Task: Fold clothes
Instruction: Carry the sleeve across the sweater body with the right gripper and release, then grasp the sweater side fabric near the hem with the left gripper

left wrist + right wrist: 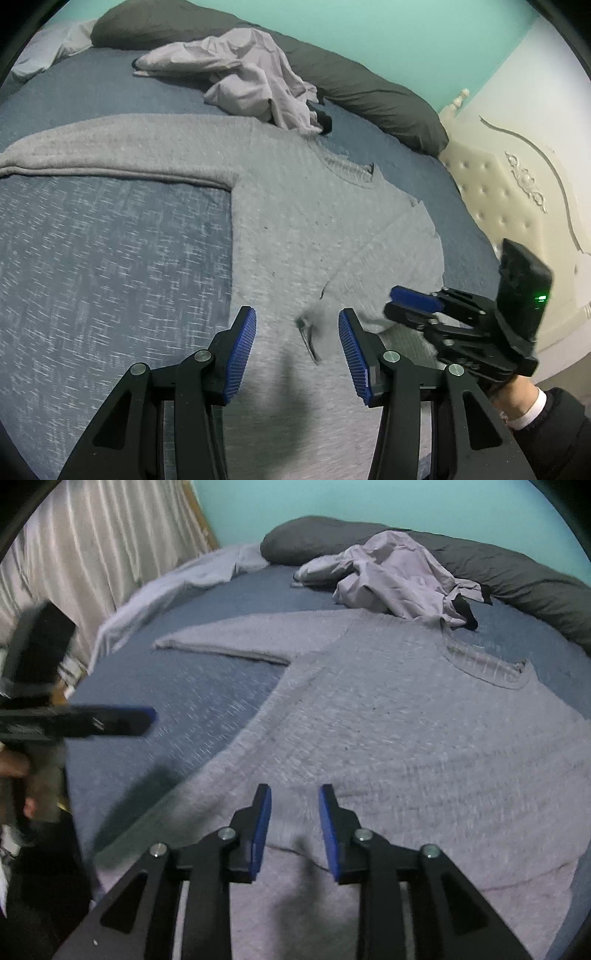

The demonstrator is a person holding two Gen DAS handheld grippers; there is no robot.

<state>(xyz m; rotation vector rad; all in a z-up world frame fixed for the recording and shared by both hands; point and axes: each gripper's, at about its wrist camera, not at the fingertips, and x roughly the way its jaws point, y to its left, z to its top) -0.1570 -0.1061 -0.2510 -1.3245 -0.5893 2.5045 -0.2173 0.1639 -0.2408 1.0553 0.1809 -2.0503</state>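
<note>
Setting: a bedroom in a home. A bed with a blue textured cover fills both views. A long dark grey pillow lies along its far edge, at 12 to 2 o'clock in the left wrist view. A cream tufted headboard with carved scrollwork stands at 3 o'clock. The wall behind is painted turquoise. In the right wrist view, pale pleated curtains hang at 10 o'clock. Clothing lies on the bed: a grey sweater spread flat, and a crumpled light garment near the pillow.
</note>
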